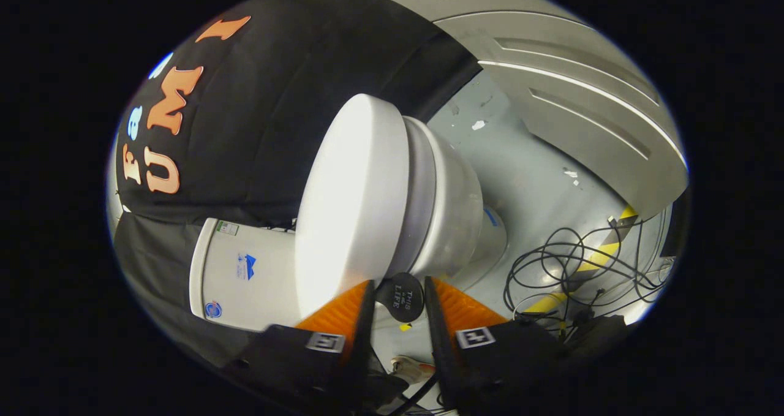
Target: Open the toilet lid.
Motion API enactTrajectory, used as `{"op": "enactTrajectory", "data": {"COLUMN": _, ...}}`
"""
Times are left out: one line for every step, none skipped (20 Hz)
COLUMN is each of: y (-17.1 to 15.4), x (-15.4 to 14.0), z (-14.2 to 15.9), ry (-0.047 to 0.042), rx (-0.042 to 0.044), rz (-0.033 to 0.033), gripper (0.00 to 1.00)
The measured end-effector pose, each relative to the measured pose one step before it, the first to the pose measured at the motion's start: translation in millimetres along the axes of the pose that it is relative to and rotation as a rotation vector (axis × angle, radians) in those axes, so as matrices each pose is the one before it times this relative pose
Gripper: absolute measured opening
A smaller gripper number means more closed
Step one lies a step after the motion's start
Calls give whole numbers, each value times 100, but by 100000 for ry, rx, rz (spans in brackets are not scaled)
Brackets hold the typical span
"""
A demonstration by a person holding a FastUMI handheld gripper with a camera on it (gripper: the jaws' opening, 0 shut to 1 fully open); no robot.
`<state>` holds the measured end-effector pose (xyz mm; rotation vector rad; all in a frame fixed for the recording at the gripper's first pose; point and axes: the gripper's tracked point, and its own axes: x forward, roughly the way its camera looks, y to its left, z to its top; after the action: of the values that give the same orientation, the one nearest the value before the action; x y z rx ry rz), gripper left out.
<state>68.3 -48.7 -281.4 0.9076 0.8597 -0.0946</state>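
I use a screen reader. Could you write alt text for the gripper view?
A white toilet with its lid shut lies just ahead of the gripper, whose fingers stand apart around a small black disc. Loose cables lie on the grey floor beyond.

The toilet lid (352, 201) lies closed on the bowl (450, 211), just ahead of the gripper (398, 293), whose two fingers stand apart with a gap between them. In that gap, near the lid's edge, sits a small round disc (401, 296). The tank (242, 275) stands behind the lid, against the booth wall. Beside the bowl, loose cables (569, 263) lie on the floor (533, 177), which runs to a panelled wall (569, 85) beyond.
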Motion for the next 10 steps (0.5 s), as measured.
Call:
{"op": "enactTrajectory", "data": {"y": 27, "x": 84, "z": 15, "ry": 304, "rx": -282, "rz": 339, "gripper": 39}}
{"op": "enactTrajectory", "data": {"y": 48, "x": -282, "z": -39, "ry": 308, "rx": 500, "rz": 480, "gripper": 38}}
{"op": "enactTrajectory", "data": {"y": -81, "x": 34, "z": 126, "ry": -643, "rx": 201, "rz": -670, "gripper": 37}}
{"op": "enactTrajectory", "data": {"y": -169, "x": -88, "z": 0, "ry": 633, "rx": 779, "rz": -172, "gripper": 33}}
{"op": "enactTrajectory", "data": {"y": 20, "x": 95, "z": -67, "ry": 564, "rx": 169, "rz": 14, "gripper": 29}}
{"op": "enactTrajectory", "data": {"y": -37, "x": -161, "z": -45, "ry": 119, "rx": 249, "rz": 165, "gripper": 24}}
{"op": "enactTrajectory", "data": {"y": 131, "x": -75, "z": 108, "ry": -166, "rx": -150, "rz": 419, "gripper": 25}}
{"op": "enactTrajectory", "data": {"y": -222, "x": 300, "z": -250, "ry": -45, "rx": 380, "rz": 55, "gripper": 24}}
{"op": "enactTrajectory", "data": {"y": 222, "x": -480, "z": 1, "ry": 756, "rx": 602, "rz": 759, "gripper": 18}}
{"op": "enactTrajectory", "data": {"y": 60, "x": -124, "z": 114, "ry": 388, "rx": -274, "rz": 186, "gripper": 18}}
